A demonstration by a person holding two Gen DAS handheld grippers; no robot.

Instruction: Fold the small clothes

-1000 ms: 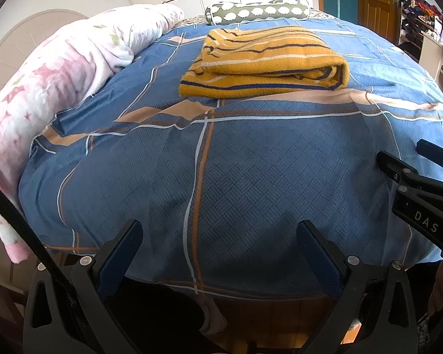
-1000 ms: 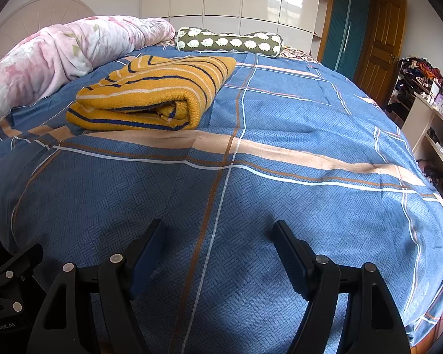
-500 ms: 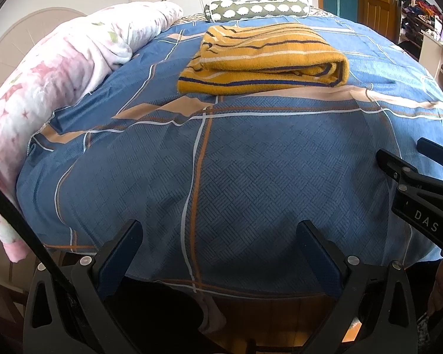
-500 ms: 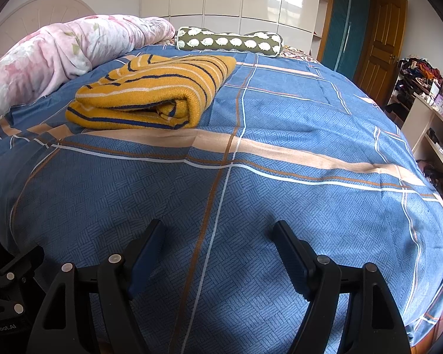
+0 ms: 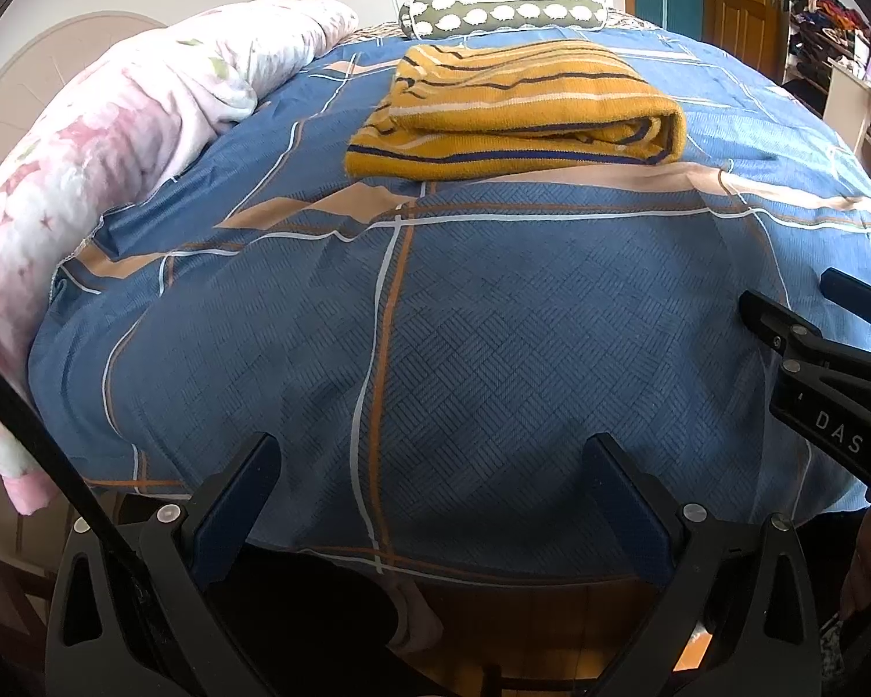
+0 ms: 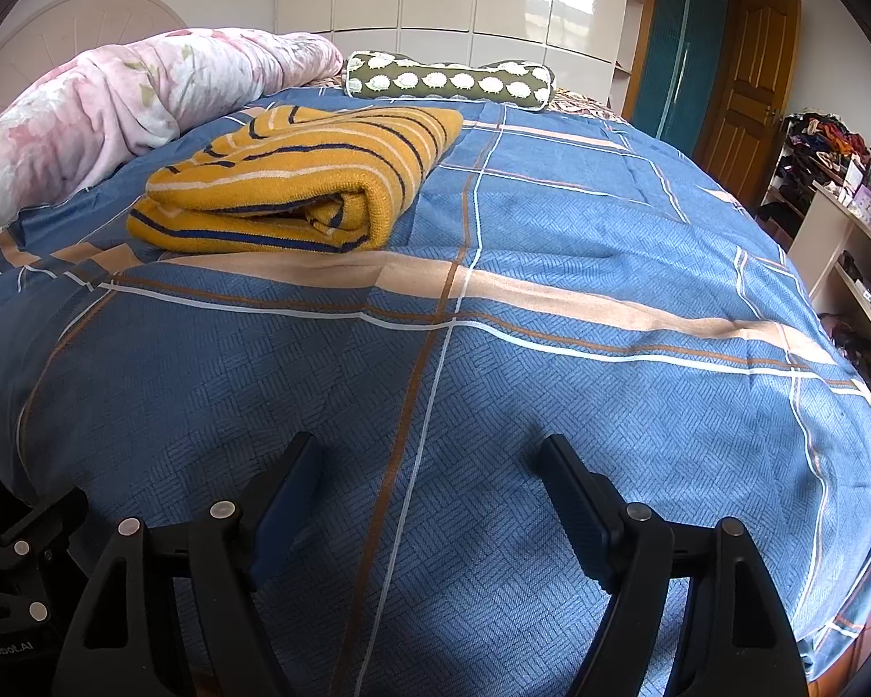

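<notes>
A folded yellow sweater with navy and white stripes (image 5: pixel 517 110) lies on the blue plaid bedspread (image 5: pixel 493 319), far from both grippers; it also shows in the right wrist view (image 6: pixel 296 180) at upper left. My left gripper (image 5: pixel 429 453) is open and empty over the bed's near edge. My right gripper (image 6: pixel 429 453) is open and empty above the bedspread (image 6: pixel 551 348). The right gripper's body shows at the right edge of the left wrist view (image 5: pixel 824 372).
A pink floral duvet (image 5: pixel 116 145) is bunched along the bed's left side. A green patterned bolster (image 6: pixel 447 78) lies at the head. White wardrobes, a wooden door (image 6: pixel 749 87) and cluttered shelves (image 6: pixel 842 203) stand behind and to the right. Wooden floor lies below the bed edge.
The left wrist view has shifted slightly, so the sweater sits a little lower in frame. The right gripper has barely moved. Both stay open.
</notes>
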